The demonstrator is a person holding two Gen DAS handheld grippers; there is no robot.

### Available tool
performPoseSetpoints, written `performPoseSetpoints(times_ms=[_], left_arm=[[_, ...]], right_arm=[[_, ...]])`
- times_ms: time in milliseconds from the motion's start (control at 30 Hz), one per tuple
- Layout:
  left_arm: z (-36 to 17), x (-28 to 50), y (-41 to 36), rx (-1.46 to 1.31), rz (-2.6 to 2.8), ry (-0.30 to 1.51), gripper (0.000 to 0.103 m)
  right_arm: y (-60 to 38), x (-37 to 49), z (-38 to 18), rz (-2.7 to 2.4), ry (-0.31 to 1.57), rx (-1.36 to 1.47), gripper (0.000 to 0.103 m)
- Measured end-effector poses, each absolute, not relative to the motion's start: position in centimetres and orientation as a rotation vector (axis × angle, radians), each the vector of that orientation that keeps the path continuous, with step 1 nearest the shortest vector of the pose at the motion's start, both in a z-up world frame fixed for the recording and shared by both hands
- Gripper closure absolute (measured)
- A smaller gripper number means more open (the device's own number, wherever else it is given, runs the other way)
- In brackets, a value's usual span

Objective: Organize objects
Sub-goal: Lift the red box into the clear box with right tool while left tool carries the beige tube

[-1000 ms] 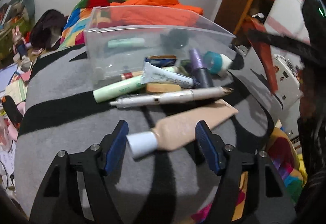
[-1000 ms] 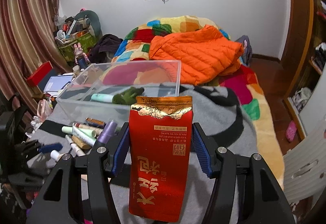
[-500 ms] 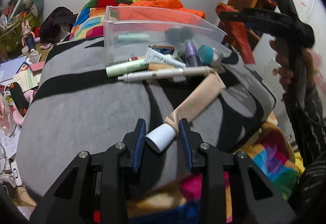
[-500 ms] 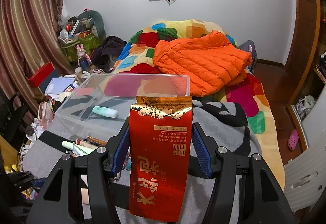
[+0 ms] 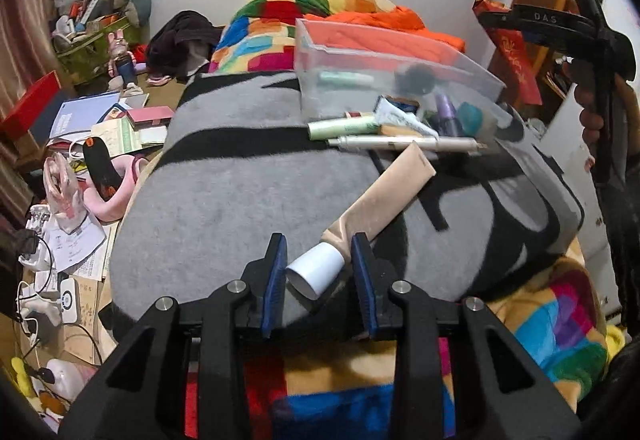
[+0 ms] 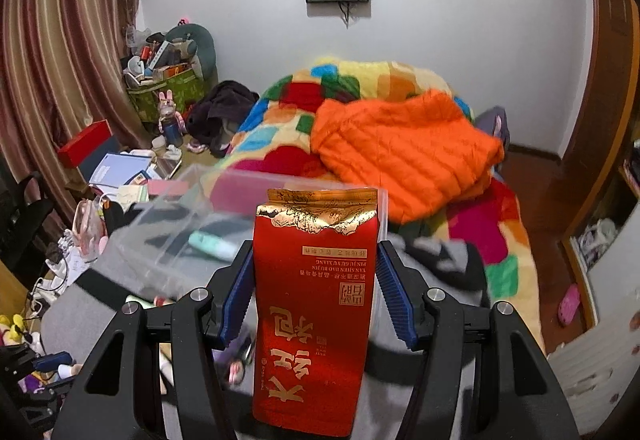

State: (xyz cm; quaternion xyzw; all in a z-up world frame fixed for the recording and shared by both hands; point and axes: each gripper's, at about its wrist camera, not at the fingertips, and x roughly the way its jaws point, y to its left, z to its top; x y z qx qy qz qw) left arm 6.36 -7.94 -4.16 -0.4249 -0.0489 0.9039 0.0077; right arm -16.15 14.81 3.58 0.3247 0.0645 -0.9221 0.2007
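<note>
My left gripper (image 5: 319, 272) is shut on the white cap of a beige tube (image 5: 372, 208), which slants away over the grey blanket (image 5: 224, 200). My right gripper (image 6: 316, 290) is shut on a red and gold pouch (image 6: 316, 304) and holds it upright, above and near a clear plastic bin (image 6: 192, 224). The bin also shows in the left wrist view (image 5: 384, 80), with a mint tube (image 5: 346, 78) and a dark round thing inside. Several cosmetic tubes and a long white pen (image 5: 404, 142) lie in a pile in front of the bin. The right gripper with the pouch (image 5: 516, 56) shows at the far right.
An orange jacket (image 6: 400, 148) lies on a colourful quilt (image 6: 288, 112) behind the bin. Books, papers, cables and a red box (image 5: 28, 104) clutter the floor at the left. A wooden door (image 6: 608, 80) and shelves stand at the right.
My left gripper closed on the tube's cap and drew back and up with it. My right gripper rose with the pouch and moved over towards the bin.
</note>
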Motion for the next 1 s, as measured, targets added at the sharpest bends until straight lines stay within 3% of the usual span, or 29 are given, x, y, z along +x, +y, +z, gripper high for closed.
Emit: performPoseSetpoints(times_ms=[233, 533, 1000], left_arm=[[-2.9, 5.1, -8.5, -1.254, 2.842, -0.228, 0.07], [-0.3, 4.5, -9.9, -1.148, 2.842, -0.325, 0.072], [4.1, 3.3, -8.8, -1.076, 2.801, -0.254, 0.081]], right_arm=[[12.3, -19.8, 3.9, -2.516, 0.28, 0.93, 0.048], [9.9, -25.5, 0.0, -2.389, 0.32, 1.126, 0.048], [9.3, -26.2, -3.6, -2.226, 0.372, 1.295, 0.047]])
